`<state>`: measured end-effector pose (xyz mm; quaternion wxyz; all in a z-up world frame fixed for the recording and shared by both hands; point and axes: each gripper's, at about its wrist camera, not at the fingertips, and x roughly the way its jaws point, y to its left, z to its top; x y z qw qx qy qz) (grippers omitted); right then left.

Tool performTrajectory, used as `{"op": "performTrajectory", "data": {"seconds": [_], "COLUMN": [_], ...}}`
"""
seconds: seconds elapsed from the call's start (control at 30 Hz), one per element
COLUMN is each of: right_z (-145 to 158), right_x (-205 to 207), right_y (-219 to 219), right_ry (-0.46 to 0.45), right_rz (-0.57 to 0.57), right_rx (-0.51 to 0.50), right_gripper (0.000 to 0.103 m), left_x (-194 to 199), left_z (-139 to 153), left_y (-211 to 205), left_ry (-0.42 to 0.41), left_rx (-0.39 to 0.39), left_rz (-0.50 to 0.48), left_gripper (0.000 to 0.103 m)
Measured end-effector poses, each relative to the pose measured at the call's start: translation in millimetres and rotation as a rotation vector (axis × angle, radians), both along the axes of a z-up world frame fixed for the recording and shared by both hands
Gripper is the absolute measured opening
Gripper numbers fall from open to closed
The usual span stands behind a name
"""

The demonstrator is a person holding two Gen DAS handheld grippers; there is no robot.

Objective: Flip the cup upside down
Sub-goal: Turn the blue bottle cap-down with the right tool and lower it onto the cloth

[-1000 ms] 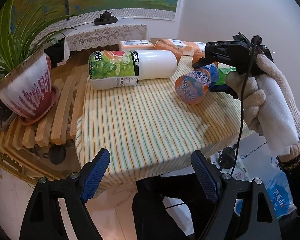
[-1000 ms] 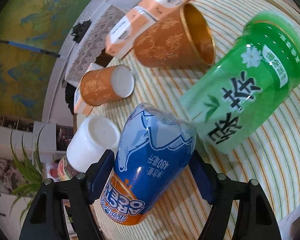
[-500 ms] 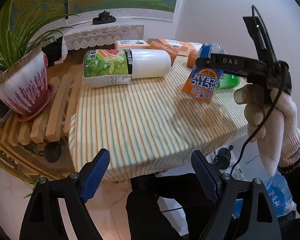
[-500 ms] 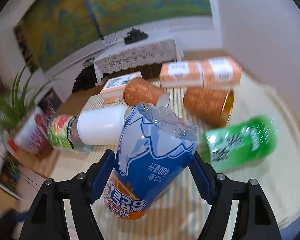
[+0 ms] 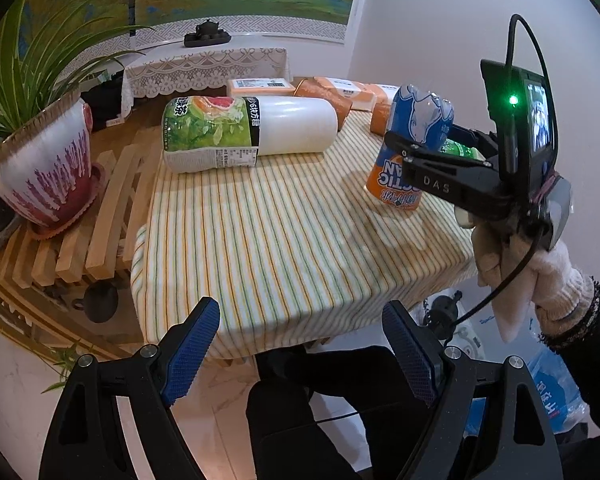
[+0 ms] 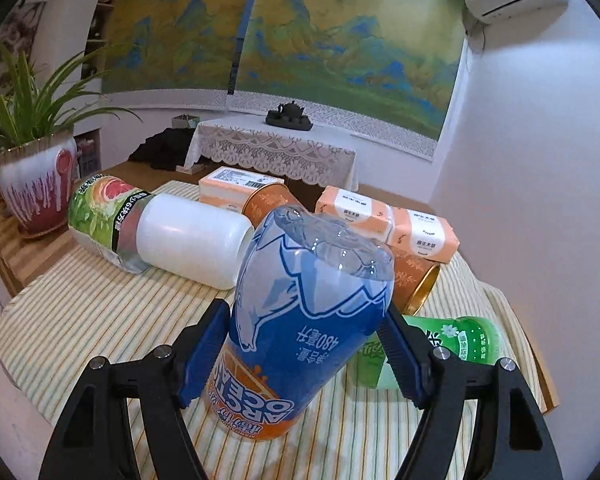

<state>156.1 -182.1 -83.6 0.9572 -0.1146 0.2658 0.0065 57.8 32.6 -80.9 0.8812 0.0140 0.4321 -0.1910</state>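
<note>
The blue and orange cup [image 6: 300, 320] stands bottom-up, slightly tilted, with its orange rim down at the striped tablecloth [image 5: 260, 240] near the right edge. My right gripper [image 6: 302, 348] is shut on the cup, a blue pad pressing each side. In the left wrist view the same cup [image 5: 414, 148] sits between the right gripper's [image 5: 424, 140] black fingers, which a gloved hand [image 5: 512, 264] holds. My left gripper [image 5: 300, 344] is open and holds nothing, hanging off the table's front edge.
A large white bottle [image 5: 248, 136] with a green label lies at the back left. A green cup [image 6: 448, 348], two copper cups [image 6: 416, 280] and tissue packs [image 6: 388, 216] lie behind and right of the held cup. A potted plant [image 5: 44, 168] stands on a slatted wooden bench [image 5: 112, 208].
The right gripper has rotated the cup from lying sideways to bottom-up and lowered it to the cloth. The left gripper stayed open and drew back slightly.
</note>
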Motion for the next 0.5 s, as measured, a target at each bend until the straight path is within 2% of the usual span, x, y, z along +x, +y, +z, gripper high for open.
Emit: {"op": "performTrajectory", "data": {"seconds": [0.2, 0.5], "right_z": [-4, -3], "right_x": [-9, -16], "right_y": [12, 16], "right_ry": [-0.016, -0.006], "right_rz": [0.02, 0.032], "right_rx": [-0.033, -0.021], "right_gripper": [0.071, 0.07], "left_x": [2, 2], "left_z": [-2, -4], "left_y": [1, 1], "left_ry": [0.004, 0.007], "left_rx": [-0.004, -0.005], "left_rz": [0.003, 0.002], "left_gripper": [0.086, 0.086]}}
